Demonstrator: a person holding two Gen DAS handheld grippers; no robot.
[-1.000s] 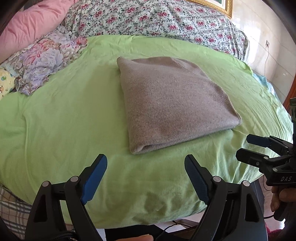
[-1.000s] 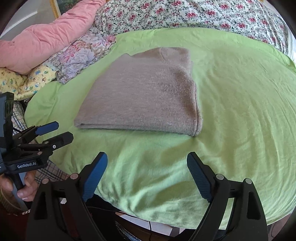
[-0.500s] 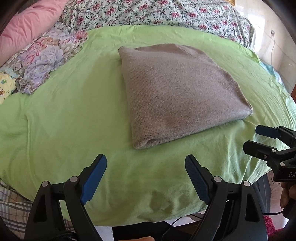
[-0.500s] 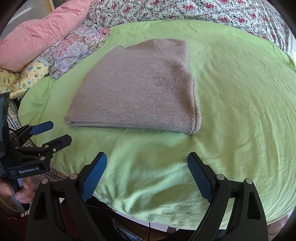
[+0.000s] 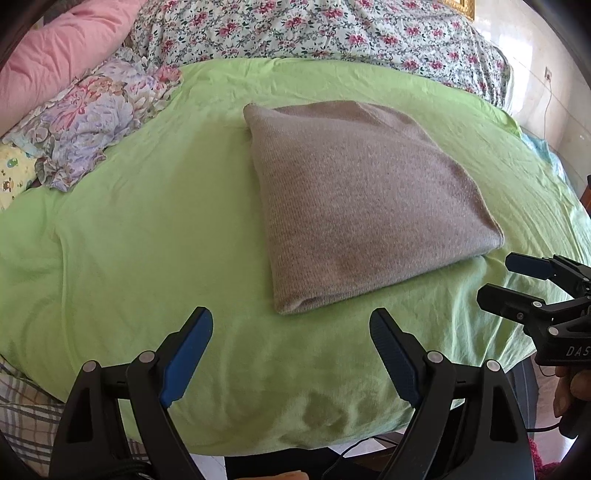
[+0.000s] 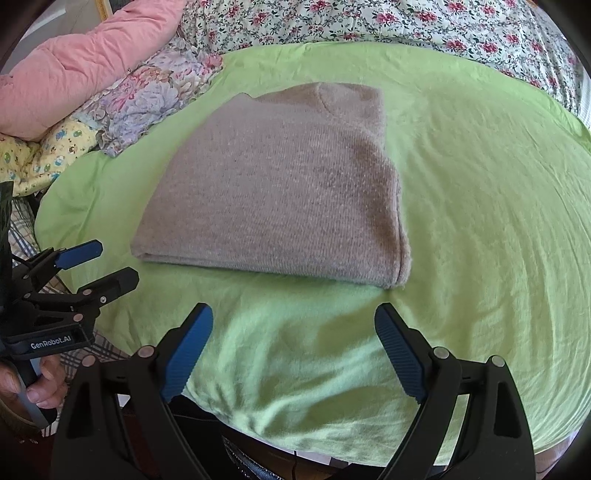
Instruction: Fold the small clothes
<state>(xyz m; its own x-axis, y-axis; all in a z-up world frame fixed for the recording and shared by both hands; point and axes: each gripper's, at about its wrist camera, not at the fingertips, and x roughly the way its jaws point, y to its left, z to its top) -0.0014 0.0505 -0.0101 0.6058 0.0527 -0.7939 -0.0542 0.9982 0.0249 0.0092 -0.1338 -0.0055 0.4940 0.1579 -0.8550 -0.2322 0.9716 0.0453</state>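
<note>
A grey knitted garment (image 5: 362, 199) lies folded into a flat rectangle on the green sheet (image 5: 147, 229); it also shows in the right wrist view (image 6: 280, 192). My left gripper (image 5: 291, 325) is open and empty, just short of the garment's near left corner. My right gripper (image 6: 293, 321) is open and empty, just short of its near edge. Each gripper shows at the edge of the other's view: the right gripper (image 5: 513, 280) and the left gripper (image 6: 99, 262), both open.
A crumpled floral cloth (image 5: 99, 122) and a pink quilt (image 5: 48, 62) lie at the back left. A flowered bedspread (image 5: 332, 33) covers the back. A yellow printed cloth (image 6: 44, 151) lies at the left. The sheet's front edge (image 5: 295, 439) drops off below my grippers.
Both grippers have moved a little closer to the garment, which looks larger and lower in the views. Both stay open and empty. The garment has not moved.
</note>
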